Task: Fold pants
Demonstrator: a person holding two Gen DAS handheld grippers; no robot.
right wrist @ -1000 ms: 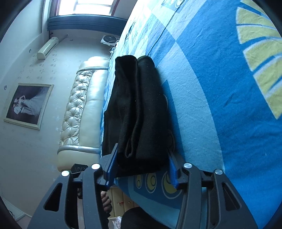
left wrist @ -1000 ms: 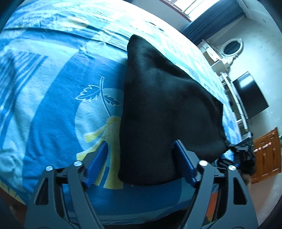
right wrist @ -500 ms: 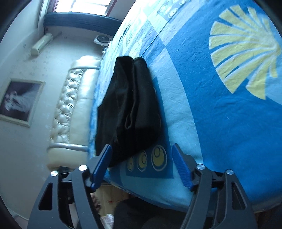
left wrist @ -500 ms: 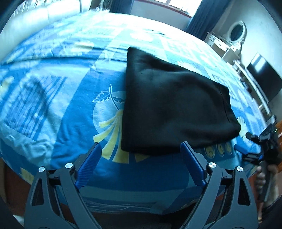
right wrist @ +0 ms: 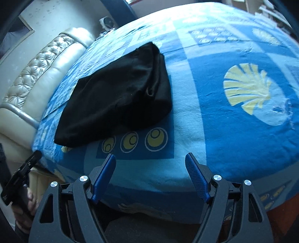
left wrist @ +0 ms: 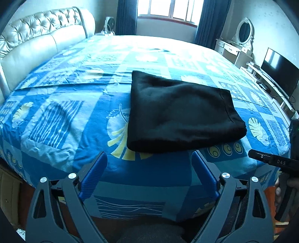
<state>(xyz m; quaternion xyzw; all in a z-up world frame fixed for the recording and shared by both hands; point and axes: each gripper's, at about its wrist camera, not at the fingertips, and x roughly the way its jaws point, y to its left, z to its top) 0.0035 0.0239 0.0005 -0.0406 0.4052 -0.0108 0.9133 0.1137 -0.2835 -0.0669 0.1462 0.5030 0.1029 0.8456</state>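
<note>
Pants: black pants (left wrist: 179,114) are seen folded into a compact bundle, laid flat on the bedsheet (left wrist: 61,115) near the bed's front edge; layered fold edges are shown at the bundle's end in the right wrist view (right wrist: 119,93).
Bedsheet: blue, w/ yellow shell (right wrist: 248,89) and leaf prints; three yellow ring motifs (right wrist: 132,143) are printed just in front of the pants.
L gripper: left gripper (left wrist: 149,177) is held over the front edge of the bed, short of the pants; blue fingers (left wrist: 93,177) are spread wide, having just been opening; nothing is gripped, nothing lies btwn them.
R gripper: right gripper (right wrist: 150,173) is likewise held short of the bundle, in front of the ring motifs; jaws have just been opening further and are parted w/ nothing clasped; only sheet is seen btwn them.
Headboard: tufted cream headboard (left wrist: 37,37) is seen left of the bed.
Room: window (left wrist: 168,11) w/ dark curtains, vanity mirror (left wrist: 244,30), TV (left wrist: 276,72) at right.
</note>
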